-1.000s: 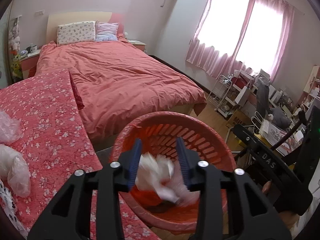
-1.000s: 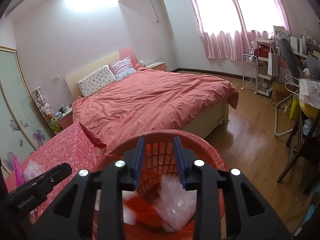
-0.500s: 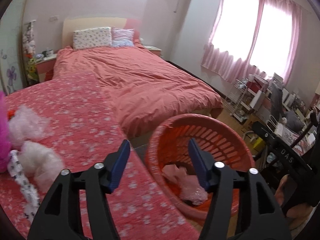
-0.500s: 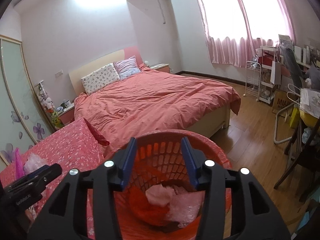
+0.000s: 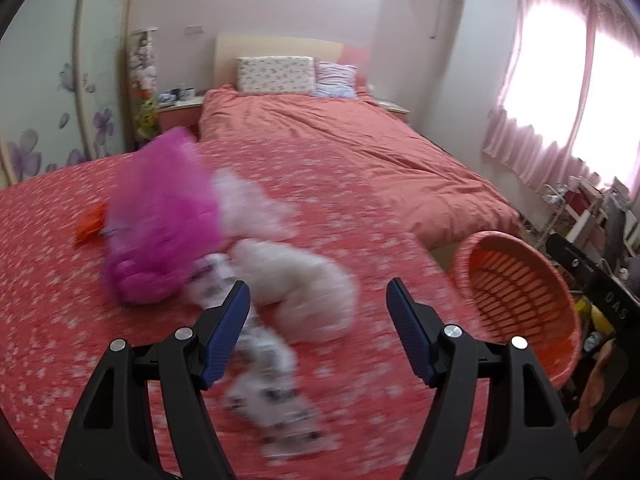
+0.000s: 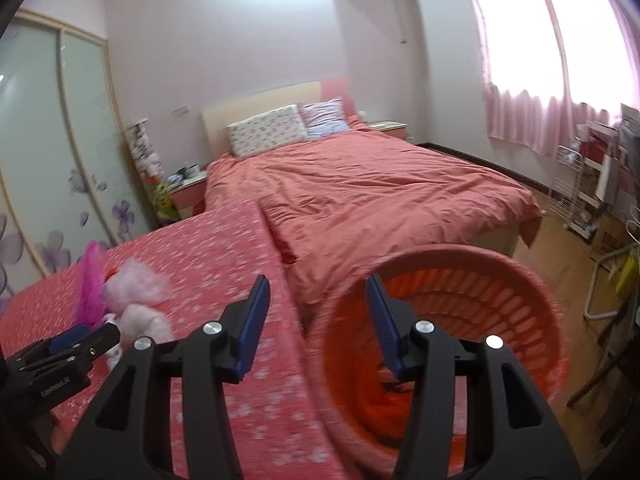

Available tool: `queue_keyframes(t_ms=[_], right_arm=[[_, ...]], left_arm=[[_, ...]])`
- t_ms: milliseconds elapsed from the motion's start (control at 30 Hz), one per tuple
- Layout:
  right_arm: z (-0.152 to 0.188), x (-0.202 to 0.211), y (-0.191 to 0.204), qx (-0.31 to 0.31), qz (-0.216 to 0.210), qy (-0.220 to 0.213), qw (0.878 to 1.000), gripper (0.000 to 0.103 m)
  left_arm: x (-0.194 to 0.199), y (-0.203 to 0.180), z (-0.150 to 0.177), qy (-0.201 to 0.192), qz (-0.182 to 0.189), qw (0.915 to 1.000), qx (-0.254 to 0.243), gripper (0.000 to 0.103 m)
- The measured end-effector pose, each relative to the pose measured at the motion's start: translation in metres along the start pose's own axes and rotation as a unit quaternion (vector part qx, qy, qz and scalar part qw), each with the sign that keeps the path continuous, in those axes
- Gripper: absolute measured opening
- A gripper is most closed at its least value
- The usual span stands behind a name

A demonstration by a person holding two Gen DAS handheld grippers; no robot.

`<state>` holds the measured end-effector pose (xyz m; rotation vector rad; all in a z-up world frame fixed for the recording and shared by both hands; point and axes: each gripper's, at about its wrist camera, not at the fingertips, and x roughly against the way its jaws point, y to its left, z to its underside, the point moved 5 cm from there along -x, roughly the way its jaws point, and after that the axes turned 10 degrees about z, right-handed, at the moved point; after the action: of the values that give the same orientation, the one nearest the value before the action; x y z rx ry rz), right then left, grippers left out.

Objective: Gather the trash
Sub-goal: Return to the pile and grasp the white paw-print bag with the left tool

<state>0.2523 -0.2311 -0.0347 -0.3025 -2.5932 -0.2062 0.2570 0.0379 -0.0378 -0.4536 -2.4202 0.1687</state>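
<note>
The left gripper (image 5: 318,304) is hovering with its jaws spread wide and empty over a flowered red tablecloth (image 5: 60,300). Trash is lying there blurred: a pale plastic bag (image 5: 304,288) just ahead of the fingers, a magenta bag (image 5: 160,220) beside it, a printed white wrapper (image 5: 272,380) under the left finger, and an orange scrap (image 5: 90,226) behind. The right gripper (image 6: 316,320) is also gaping open, holding nothing, above the rim of an orange basket (image 6: 532,316) sitting just off the table's edge. A bed (image 6: 380,192) is standing beyond both.
</note>
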Motion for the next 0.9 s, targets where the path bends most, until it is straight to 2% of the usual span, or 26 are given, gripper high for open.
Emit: queue_keyframes(t_ms=[133,300,500,567,667,900], right_arm=[[0.009,0.000,0.027,0.014,-0.018,0.009,1.000,0.050],[0.016,-0.002,0.045,0.025,-0.028,0.017,0.999,0.050],[0.016,-0.002,0.045,0.023,-0.027,0.019,0.999,0.050],[0.016,-0.003,0.044,0.019,-0.027,0.021,0.999,0.050],[0.017,-0.005,0.043,0.019,-0.029,0.024,0.999,0.050],[0.021,-0.010,0.065,0.037,-0.042,0.033,0.998,0.050]], left_arm=[[0.002,0.019,0.013,0.015,-0.018,0.9997,0.010,0.070],[-0.012,0.024,0.025,0.048,-0.026,0.9983,0.018,0.059],[-0.031,0.034,0.034,0.084,-0.029,0.9952,0.043,0.045],[-0.032,0.034,0.033,0.085,-0.029,0.9949,0.046,0.033],[-0.031,0.035,0.032,0.086,-0.024,0.9951,0.043,0.020],[-0.003,0.059,0.035,0.058,-0.015,0.9972,0.044,0.017]])
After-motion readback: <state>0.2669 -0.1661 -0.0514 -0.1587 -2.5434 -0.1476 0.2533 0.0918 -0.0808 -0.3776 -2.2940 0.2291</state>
